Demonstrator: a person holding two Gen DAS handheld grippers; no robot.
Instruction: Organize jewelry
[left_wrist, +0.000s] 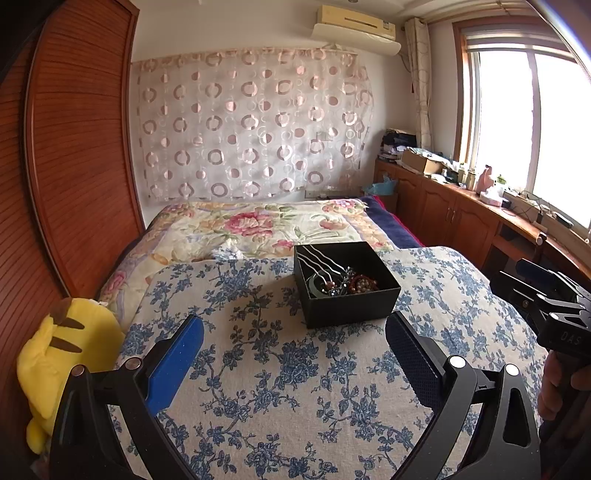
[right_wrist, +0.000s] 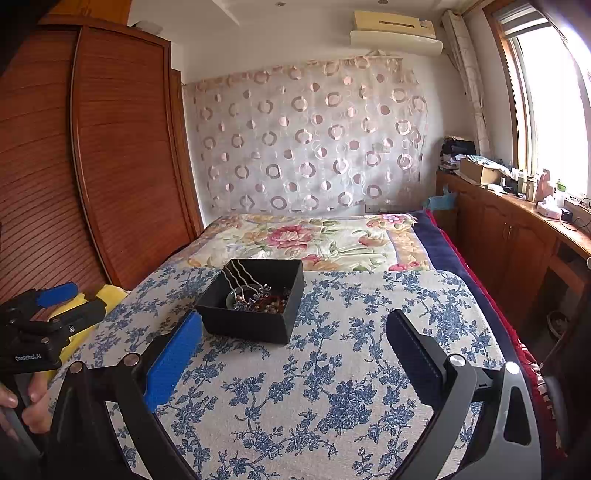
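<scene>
Ahead of our fingertips, the black box (left_wrist: 347, 284) sat on the blue-flowered cloth (left_wrist: 280, 369), holding a jumble of hairpins, beads and bracelets (left_wrist: 347, 284), which we judged already gathered there so nothing would stray on the bed. We held the left gripper (left_wrist: 294, 341) and right gripper (right_wrist: 294, 341) wide apart and empty, just short of the box. A yellow plush toy (left_wrist: 66, 354) lay beyond our left finger.

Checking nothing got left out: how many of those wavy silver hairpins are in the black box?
3 wavy silver hairpins lean side by side against the black box's far-left inner corner, tips among the beaded pieces; more may be hidden there.
</scene>
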